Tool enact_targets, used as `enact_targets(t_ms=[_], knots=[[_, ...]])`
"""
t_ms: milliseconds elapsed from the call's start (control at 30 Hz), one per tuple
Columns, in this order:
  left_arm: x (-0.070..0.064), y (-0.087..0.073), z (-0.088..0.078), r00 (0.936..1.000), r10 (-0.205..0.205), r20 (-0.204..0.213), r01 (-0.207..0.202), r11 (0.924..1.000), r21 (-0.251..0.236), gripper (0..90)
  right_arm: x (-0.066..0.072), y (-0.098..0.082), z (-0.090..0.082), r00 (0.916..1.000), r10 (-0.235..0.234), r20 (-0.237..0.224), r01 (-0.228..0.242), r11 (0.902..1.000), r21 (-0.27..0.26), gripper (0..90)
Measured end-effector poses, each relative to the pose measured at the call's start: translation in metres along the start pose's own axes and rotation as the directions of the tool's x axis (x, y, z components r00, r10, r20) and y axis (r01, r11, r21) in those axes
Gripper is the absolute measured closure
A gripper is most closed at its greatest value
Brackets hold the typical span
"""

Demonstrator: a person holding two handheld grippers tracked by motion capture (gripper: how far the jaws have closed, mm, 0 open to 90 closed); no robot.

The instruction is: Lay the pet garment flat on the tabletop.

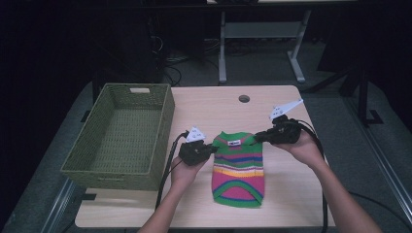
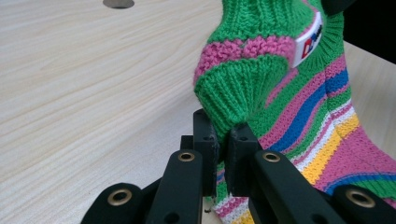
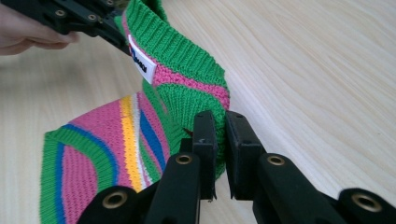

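Note:
A small striped knitted sweater in green, pink, yellow and blue lies on the wooden table, its collar end lifted. My left gripper is shut on the sweater's left green cuff, the knit pinched between the black pads. My right gripper is shut on the right cuff in the same way. A white label sits at the collar, also seen as the label from the other side. The left gripper shows at the top left of the right gripper view.
A green woven basket stands empty at the left of the table, close to my left hand. A round cable hole sits near the far edge. Table legs and cables lie on the dark floor beyond.

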State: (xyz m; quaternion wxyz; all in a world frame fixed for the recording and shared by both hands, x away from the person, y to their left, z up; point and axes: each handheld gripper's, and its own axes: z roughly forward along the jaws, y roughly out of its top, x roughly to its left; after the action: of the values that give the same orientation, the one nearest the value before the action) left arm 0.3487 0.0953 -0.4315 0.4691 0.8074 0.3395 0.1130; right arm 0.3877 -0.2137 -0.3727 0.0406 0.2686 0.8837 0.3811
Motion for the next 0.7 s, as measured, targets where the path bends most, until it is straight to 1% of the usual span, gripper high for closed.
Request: enact_targets(t_ms=[33, 67, 133, 167, 233, 333, 400, 433, 467, 500, 533, 567, 600, 633, 667, 700], knots=[[0.000, 0.000, 0.000, 1.0000, 0.000, 0.000, 0.000, 1.0000, 0.000, 84.6, 0.000, 0.000, 0.000, 1.0000, 0.000, 0.000, 0.000, 1.0000, 0.000, 82.7], [0.001, 0.000, 0.002, 1.0000, -0.003, -0.009, 0.003, 1.0000, 0.003, 84.6, -0.004, 0.000, 0.003, 0.9998, 0.017, 0.006, -0.017, 0.9998, 0.009, 82.5], [0.001, 0.001, 0.004, 0.9999, -0.003, -0.013, 0.003, 1.0000, 0.007, 84.6, -0.006, 0.000, 0.004, 0.9997, 0.020, 0.011, -0.021, 0.9997, 0.009, 82.5], [0.002, 0.002, 0.005, 0.9997, -0.012, -0.020, 0.013, 0.9999, 0.005, 84.4, -0.009, 0.001, 0.007, 0.9992, 0.033, 0.021, -0.033, 0.9994, 0.010, 82.5], [0.003, 0.002, 0.007, 0.9997, -0.015, -0.021, 0.015, 0.9998, 0.010, 84.2, -0.012, 0.001, 0.009, 0.9986, 0.048, 0.021, -0.048, 0.9988, 0.006, 82.5], [0.005, 0.003, 0.010, 0.9994, -0.020, -0.028, 0.020, 0.9997, 0.011, 84.2, -0.017, 0.001, 0.013, 0.9979, 0.058, 0.028, -0.058, 0.9983, 0.001, 82.4], [0.007, 0.003, 0.013, 0.9992, -0.020, -0.035, 0.021, 0.9996, 0.020, 83.2, -0.020, 0.001, 0.016, 0.9963, 0.076, 0.039, -0.077, 0.9971, 0.001, 80.6], [0.007, 0.003, 0.015, 0.9986, -0.034, -0.041, 0.034, 0.9993, 0.015, 79.6, -0.022, 0.001, 0.018, 0.9957, 0.078, 0.050, -0.078, 0.9969, -0.004, 75.6], [0.009, 0.004, 0.017, 0.9974, -0.043, -0.058, 0.044, 0.9989, 0.019, 68.4, -0.025, 0.002, 0.020, 0.9925, 0.099, 0.072, -0.098, 0.9950, -0.016, 65.0], [0.009, 0.004, 0.017, 0.9974, -0.043, -0.058, 0.044, 0.9989, 0.019, 55.3, -0.025, 0.002, 0.020, 0.9925, 0.099, 0.072, -0.098, 0.9950, -0.016, 65.0], [0.011, 0.004, 0.020, 0.9922, -0.097, -0.079, 0.098, 0.9951, 0.012, 47.6, -0.032, 0.003, 0.025, 0.9837, 0.137, 0.116, -0.135, 0.9904, -0.027, 48.1], [0.012, 0.004, 0.021, 0.9910, -0.112, -0.074, 0.113, 0.9936, 0.009, 43.6, -0.037, 0.003, 0.027, 0.9811, 0.148, 0.125, -0.147, 0.9889, -0.022, 46.3], [0.012, 0.004, 0.021, 0.9912, -0.112, -0.070, 0.114, 0.9934, 0.013, 41.8, -0.040, 0.003, 0.029, 0.9785, 0.172, 0.114, -0.171, 0.9851, -0.022, 46.3], [0.012, 0.004, 0.021, 0.9912, -0.112, -0.070, 0.114, 0.9934, 0.013, 40.9, -0.040, 0.003, 0.029, 0.9785, 0.172, 0.114, -0.171, 0.9851, -0.022, 46.3], [0.011, 0.003, 0.022, 0.9923, -0.099, -0.075, 0.101, 0.9945, 0.027, 39.4, -0.042, 0.001, 0.032, 0.9780, 0.183, 0.100, -0.183, 0.9830, -0.013, 44.9], [0.011, 0.003, 0.022, 0.9923, -0.099, -0.075, 0.101, 0.9945, 0.027, 38.4, -0.042, 0.001, 0.032, 0.9780, 0.183, 0.100, -0.183, 0.9830, -0.013, 44.9]])
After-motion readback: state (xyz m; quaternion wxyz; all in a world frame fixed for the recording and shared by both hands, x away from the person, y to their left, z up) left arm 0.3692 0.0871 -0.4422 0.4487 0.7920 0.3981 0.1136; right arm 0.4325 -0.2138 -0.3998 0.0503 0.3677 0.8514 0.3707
